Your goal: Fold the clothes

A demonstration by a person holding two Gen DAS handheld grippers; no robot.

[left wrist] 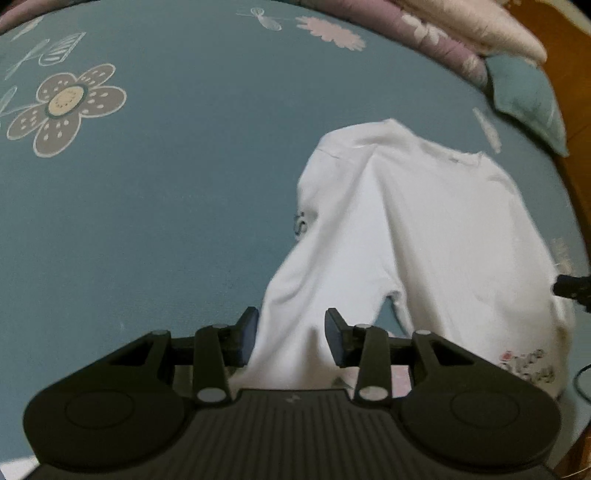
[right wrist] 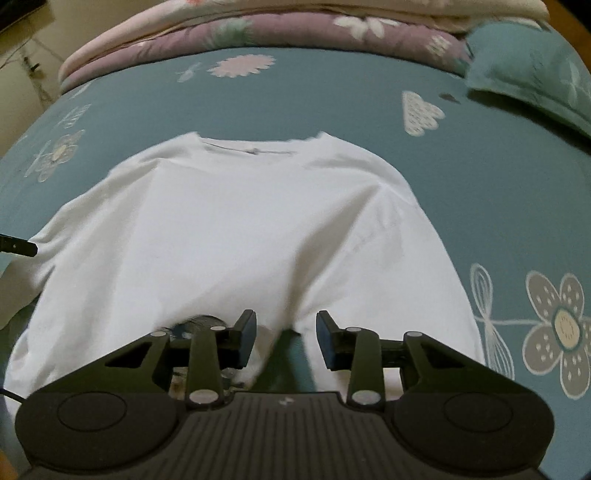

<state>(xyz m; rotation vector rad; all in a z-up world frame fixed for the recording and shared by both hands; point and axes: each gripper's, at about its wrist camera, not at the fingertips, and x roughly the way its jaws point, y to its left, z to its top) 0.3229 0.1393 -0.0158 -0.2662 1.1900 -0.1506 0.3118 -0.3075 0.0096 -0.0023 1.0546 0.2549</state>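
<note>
Bed (right wrist: pixel 332 96): teal sheet with flower prints. White shirt (right wrist: pixel 221 229) spread flat, centre frame, collar toward top. Folded quilts (right wrist: pixel 258 26) stacked along top edge. Teal pillow (right wrist: pixel 528 70) at upper right.

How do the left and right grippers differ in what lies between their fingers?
White shirt cloth fills the gap of the left gripper; the right gripper shows mostly teal bedsheet there, with the shirt's hem at its left finger. Both are open, low over the shirt.
</note>
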